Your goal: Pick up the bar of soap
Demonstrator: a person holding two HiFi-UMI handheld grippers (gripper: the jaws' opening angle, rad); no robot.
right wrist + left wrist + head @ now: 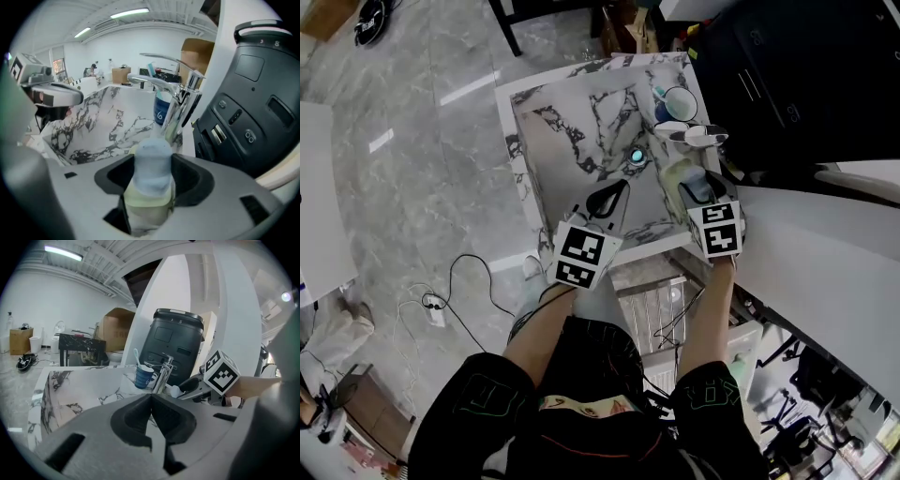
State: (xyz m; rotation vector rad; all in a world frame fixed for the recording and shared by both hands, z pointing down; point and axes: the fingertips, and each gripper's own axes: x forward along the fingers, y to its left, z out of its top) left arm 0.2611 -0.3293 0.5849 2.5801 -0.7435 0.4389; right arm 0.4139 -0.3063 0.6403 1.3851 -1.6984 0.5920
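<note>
The left gripper [151, 405] hangs over the sink [572, 141], jaws together on nothing. At the sink's right rim, near the tap [180, 101], the soap [151, 180] stands between the jaws of the right gripper [152, 161], which press on both its sides. The lift looks next. Keep the squeeze even and rise straight, clear of the tap, since soap likely slips.

Soap bar [151, 168] — pale blue over yellow, gripped
</note>
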